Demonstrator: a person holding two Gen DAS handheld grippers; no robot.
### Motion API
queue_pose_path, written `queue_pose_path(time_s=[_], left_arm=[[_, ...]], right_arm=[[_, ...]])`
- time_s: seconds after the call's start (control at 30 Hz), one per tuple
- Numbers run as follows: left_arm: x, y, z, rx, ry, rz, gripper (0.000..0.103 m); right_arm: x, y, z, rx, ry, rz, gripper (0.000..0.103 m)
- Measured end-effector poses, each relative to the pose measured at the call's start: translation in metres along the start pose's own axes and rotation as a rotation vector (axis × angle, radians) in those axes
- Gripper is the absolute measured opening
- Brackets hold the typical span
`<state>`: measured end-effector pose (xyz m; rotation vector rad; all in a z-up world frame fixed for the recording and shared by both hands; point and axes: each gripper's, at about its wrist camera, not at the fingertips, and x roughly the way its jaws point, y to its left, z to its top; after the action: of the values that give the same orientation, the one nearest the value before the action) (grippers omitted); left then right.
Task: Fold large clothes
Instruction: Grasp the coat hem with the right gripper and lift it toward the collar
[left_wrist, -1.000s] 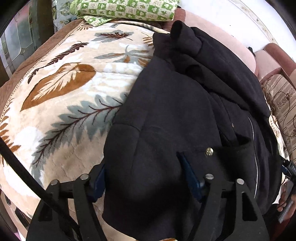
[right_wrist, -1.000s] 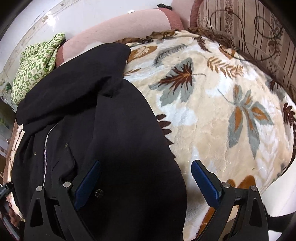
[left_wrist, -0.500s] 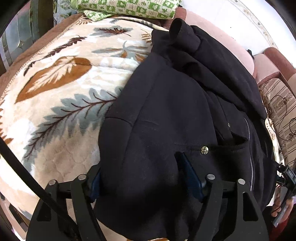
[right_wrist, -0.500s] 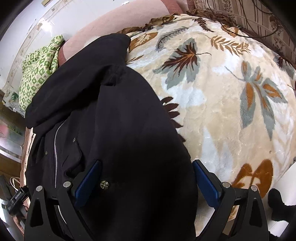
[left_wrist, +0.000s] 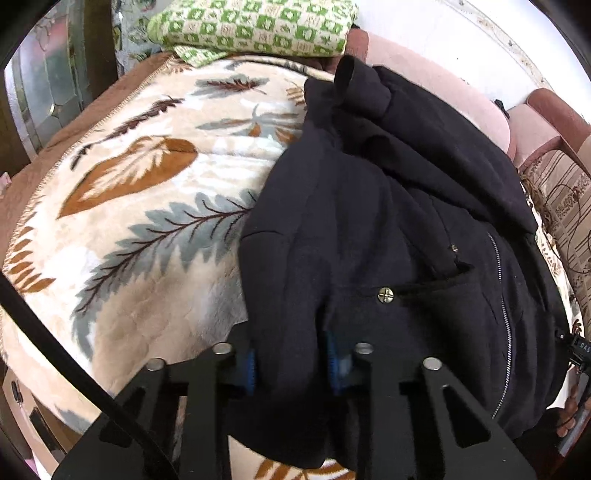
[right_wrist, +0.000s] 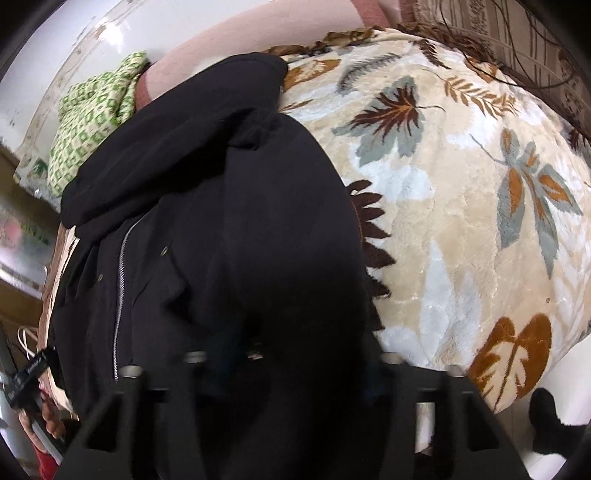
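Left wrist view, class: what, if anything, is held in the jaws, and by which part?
The left gripper is shut on the black jacket, pinching a bunched fold at its near hem edge, left of the zipper.

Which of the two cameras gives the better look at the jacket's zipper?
The right wrist view: the zipper runs bright and unbroken down the black jacket. The left wrist view shows it too, thinner and pushed toward the picture's curved right edge.
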<state>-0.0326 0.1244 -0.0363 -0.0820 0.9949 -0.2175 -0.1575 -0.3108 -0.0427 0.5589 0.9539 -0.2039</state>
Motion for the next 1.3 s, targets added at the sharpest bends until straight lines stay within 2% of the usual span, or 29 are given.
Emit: queue_pose_path(time_s=[0.07,0.23,0.33,0.4,0.5,0.57,0.7,0.73,0.83,0.9,1.0,1.13,1.3], left_arm=[[-0.011,-0.002,-0.007,0.006,-0.024,0.012,0.023],[-0.031,-0.007,-0.029,0.0,-0.042,0.01,0.023],[-0.042,-0.019,-0.04,0.04,-0.071,0.028,0.023],[-0.047,-0.026,-0.044,0.075,-0.097,0.073,0.027],[-0.057,-0.028,-0.044,0.097,-0.12,0.125,0.032],[-0.069,-0.024,-0.043,0.099,-0.146,0.129,0.033],[-0.087,-0.012,-0.037,0.098,-0.186,0.155,0.048],[-0.091,-0.009,-0.032,0.097,-0.193,0.151,0.048],[-0.09,-0.012,-0.01,0.11,-0.201,0.134,0.052],[-0.084,-0.019,0.009,0.125,-0.226,0.152,0.052],[-0.073,-0.035,0.034,0.15,-0.247,0.169,0.053],[-0.048,-0.054,0.079,0.145,-0.221,0.123,0.055],[-0.001,-0.07,0.137,0.109,-0.182,0.125,0.057]], right_arm=[[-0.01,-0.009,0.0,0.031,-0.023,0.052,0.024],[-0.024,-0.043,0.004,0.137,-0.028,0.162,0.019],[-0.026,-0.051,0.01,0.149,-0.033,0.153,0.019],[-0.026,-0.049,0.01,0.13,-0.027,0.133,0.019],[-0.028,-0.036,0.01,0.077,-0.038,0.069,0.032],[-0.035,-0.023,0.009,0.009,-0.071,-0.001,0.046],[-0.062,-0.01,0.005,-0.119,-0.179,-0.144,0.063],[-0.072,-0.005,0.004,-0.152,-0.218,-0.187,0.065],[-0.087,0.004,0.008,-0.195,-0.283,-0.231,0.067],[-0.095,0.015,0.015,-0.198,-0.308,-0.197,0.067],[-0.092,0.036,0.028,-0.222,-0.299,-0.122,0.067],[-0.066,0.076,0.045,-0.284,-0.287,-0.09,0.067],[-0.023,0.112,0.077,-0.289,-0.258,-0.051,0.067]])
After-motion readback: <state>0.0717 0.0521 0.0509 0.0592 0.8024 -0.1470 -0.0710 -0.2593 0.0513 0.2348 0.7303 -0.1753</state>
